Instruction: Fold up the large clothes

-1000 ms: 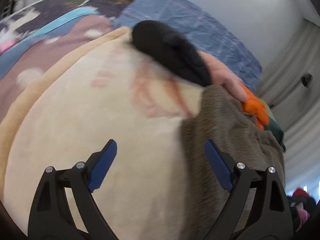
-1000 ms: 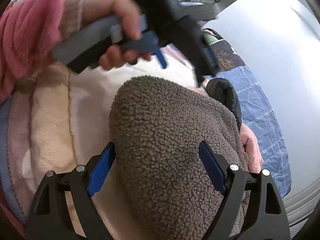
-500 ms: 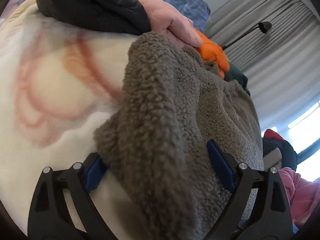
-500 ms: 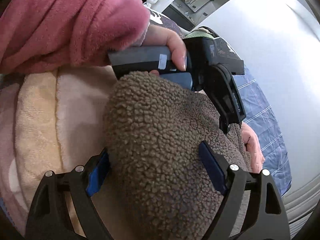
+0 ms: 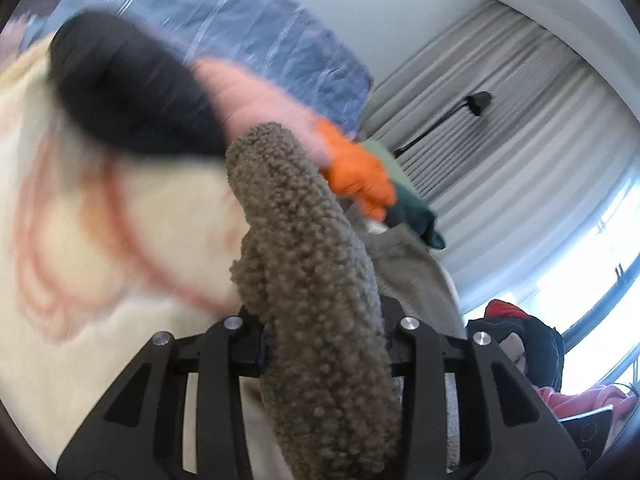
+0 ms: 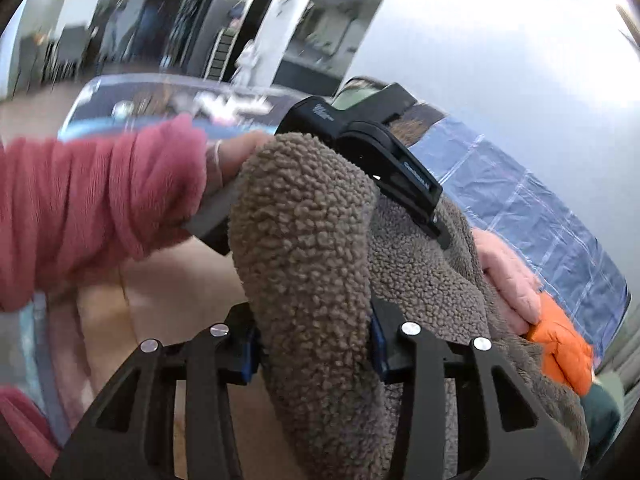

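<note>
Fleece jacket (image 5: 316, 280) of brown-grey sherpa cloth lies bunched on a cream blanket (image 5: 100, 240) with a red line drawing, and this blanket covers a bed. The left gripper (image 5: 324, 344) has its fingers closed tight on a thick roll of the fleece, which stands up between them and hides the blue pads almost fully. The right gripper (image 6: 316, 344) pinches another fold of the same jacket in the same way, with only a thin part of its blue pads (image 6: 376, 344) visible at the sides of the cloth. In the right wrist view the left gripper (image 6: 438, 236) reaches down into the fleece, held by a hand in a pink-red sleeve (image 6: 100, 208). Another person's hand (image 6: 508, 276) rests on the far side of the jacket, just beside an orange garment (image 6: 564, 352). Its arm wears a black sleeve (image 5: 132, 92). A blue checked sheet (image 6: 532, 216) lies along the wall side of the bed. Grey curtains (image 5: 500, 128) hang behind it.
</note>
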{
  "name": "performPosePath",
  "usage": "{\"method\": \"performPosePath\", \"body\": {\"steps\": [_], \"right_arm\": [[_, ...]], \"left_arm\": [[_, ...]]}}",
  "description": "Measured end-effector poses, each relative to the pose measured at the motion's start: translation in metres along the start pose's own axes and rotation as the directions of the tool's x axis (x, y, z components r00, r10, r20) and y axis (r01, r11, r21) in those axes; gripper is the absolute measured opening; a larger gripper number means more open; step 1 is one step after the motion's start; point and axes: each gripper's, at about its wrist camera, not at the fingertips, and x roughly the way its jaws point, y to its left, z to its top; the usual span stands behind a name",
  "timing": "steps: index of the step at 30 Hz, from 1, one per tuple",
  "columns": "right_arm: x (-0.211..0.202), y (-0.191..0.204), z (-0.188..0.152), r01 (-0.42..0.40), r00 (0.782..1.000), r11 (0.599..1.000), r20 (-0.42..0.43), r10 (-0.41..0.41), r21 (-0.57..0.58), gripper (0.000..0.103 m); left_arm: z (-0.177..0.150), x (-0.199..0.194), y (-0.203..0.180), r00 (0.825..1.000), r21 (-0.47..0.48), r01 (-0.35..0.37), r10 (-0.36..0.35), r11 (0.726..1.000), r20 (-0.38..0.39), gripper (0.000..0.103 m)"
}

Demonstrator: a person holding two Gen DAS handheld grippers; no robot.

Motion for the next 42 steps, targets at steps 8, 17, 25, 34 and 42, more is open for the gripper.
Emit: {"method": "performPosePath", "body": {"steps": [8,17,25,34,42], "right_arm": [[-0.086,-0.071,-0.01,-0.003,0.984,0.951,0.169,-0.052,0.31,0.041],[-0.183,-0.168,-0.09,0.003,0.944,0.789,0.259,-0.206,0.615,0.041],[-0.233,-0.226,-0.228,-0.059,0.936,0.459,0.209,-0.284,0.887,0.041],[-0.241,-0.232,-0.309,-0.098,0.96,0.228,0.152,-0.237,0.969,0.071],[-0.246,-0.245,-0.308,-0.164,0.947,0.165,0.202,-0.251,0.973,0.068]], "left_arm": [[0.049,0.038,-0.113,1.0,0.151,-0.02,0.022,0.988,-0.014,0.037],[0.064,0.189,-0.254,0.964,0.382,-0.101,0.186,0.919,-0.191,0.037],[0.002,0.353,-0.3,0.868,0.546,-0.111,0.349,0.83,-0.354,0.046],[-0.045,0.415,-0.308,0.828,0.608,-0.12,0.417,0.784,-0.374,0.084],[-0.048,0.416,-0.313,0.808,0.661,-0.154,0.479,0.734,-0.343,0.088]]}}
